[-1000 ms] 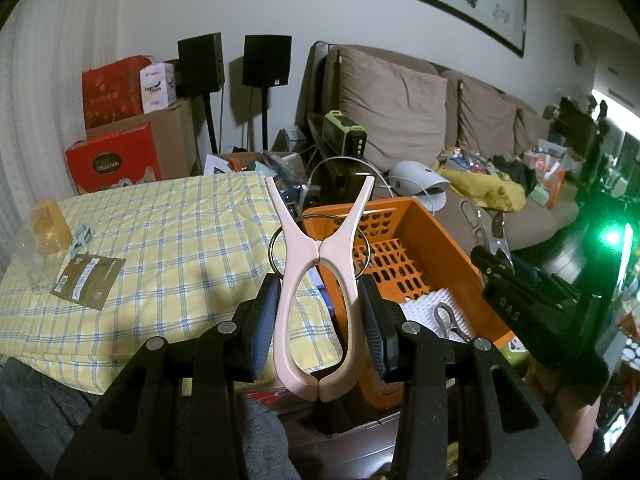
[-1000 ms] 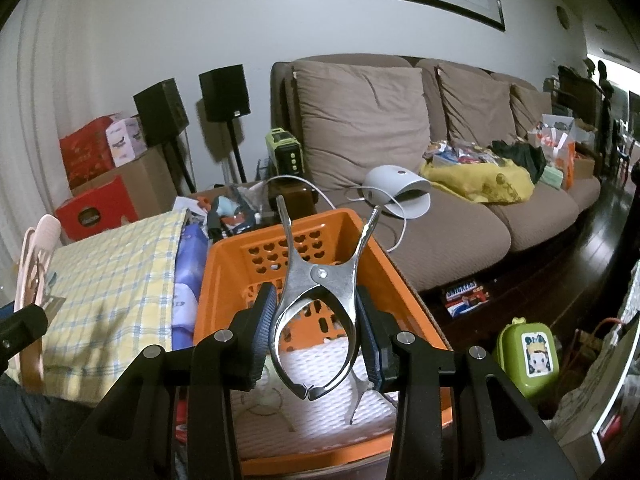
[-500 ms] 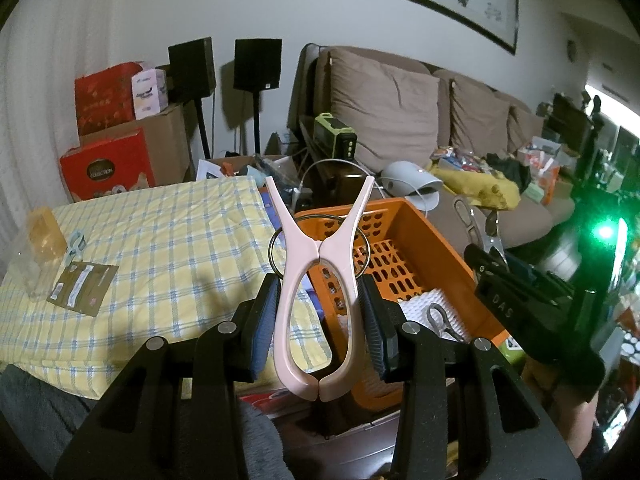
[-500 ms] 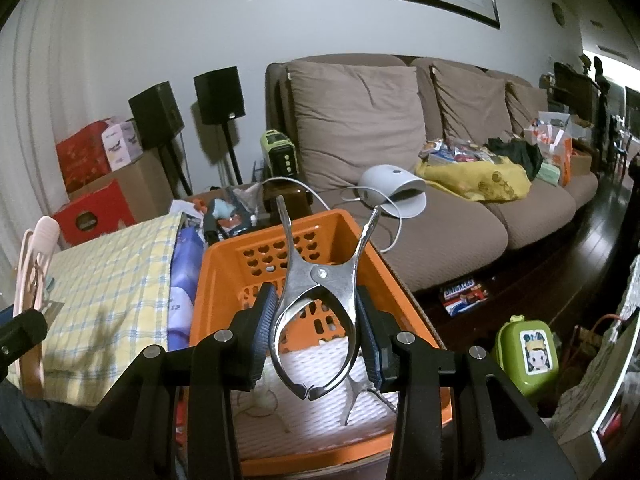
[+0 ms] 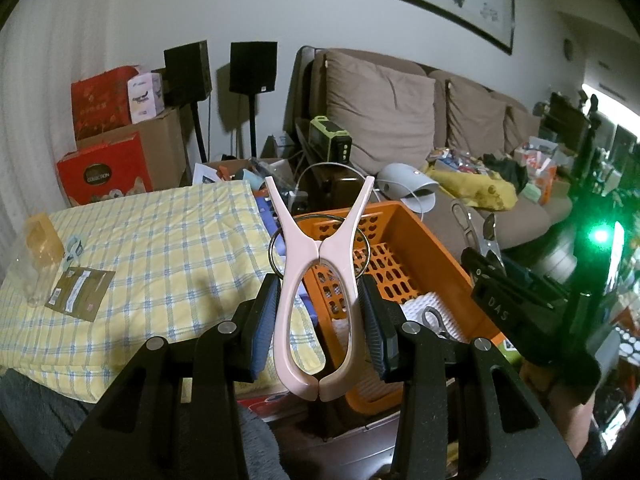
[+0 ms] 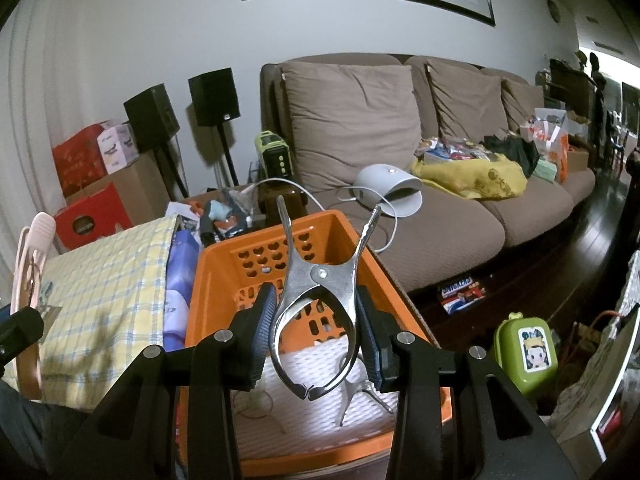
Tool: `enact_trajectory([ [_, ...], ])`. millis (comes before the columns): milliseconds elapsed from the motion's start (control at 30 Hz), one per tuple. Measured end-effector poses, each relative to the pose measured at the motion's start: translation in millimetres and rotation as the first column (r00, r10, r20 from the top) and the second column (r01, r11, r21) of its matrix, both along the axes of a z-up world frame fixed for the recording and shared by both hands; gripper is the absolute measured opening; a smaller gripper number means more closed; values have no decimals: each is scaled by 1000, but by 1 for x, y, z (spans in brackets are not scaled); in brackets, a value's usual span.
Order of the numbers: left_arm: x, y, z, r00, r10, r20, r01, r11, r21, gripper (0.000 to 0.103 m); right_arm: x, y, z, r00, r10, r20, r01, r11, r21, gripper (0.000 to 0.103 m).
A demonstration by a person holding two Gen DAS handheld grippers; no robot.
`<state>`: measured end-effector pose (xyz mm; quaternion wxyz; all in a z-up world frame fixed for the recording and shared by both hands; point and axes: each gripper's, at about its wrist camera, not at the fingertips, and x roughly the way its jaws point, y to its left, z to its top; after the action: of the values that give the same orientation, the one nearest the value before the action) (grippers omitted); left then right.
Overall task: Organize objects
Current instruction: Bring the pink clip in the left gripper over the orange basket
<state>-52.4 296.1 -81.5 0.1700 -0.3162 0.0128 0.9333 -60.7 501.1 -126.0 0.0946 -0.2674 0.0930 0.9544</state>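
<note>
Pink clip (image 5: pixel 318 304): smooth matt plastic. Silver clip (image 6: pixel 320 304): glossy metal. Orange basket (image 6: pixel 224 280), lower centre: perforated plastic. Checked cover (image 5: pixel 160 248), left: soft cloth. Sofa (image 6: pixel 400 128): matt fabric.

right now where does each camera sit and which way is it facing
Left wrist: rides the left gripper, facing forward and down over its pink clip toward checked cloth, orange basket and sofa; the right gripper shows at right, with a bit of the person's skin below.
Right wrist: rides the right gripper, facing over its metal clip into the basket; the pink clip shows far left.
Shared: basket, sofa, speakers, both clips.
</note>
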Motion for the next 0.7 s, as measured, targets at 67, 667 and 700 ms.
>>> enact_trajectory([
  [67,0,-1,0,1000,0,-2,0,1000,1,37,0,0,0,1000,1,0,-1,1000,2,39],
  [667,-2,5,4,1000,-3,-10,3,1000,8,37,1,6,2,1000,-9,-1,9,1000,-2,39],
  [700,-2,4,4,1000,-2,-10,2,1000,10,37,0,6,2,1000,-11,-2,11,1000,-2,39],
])
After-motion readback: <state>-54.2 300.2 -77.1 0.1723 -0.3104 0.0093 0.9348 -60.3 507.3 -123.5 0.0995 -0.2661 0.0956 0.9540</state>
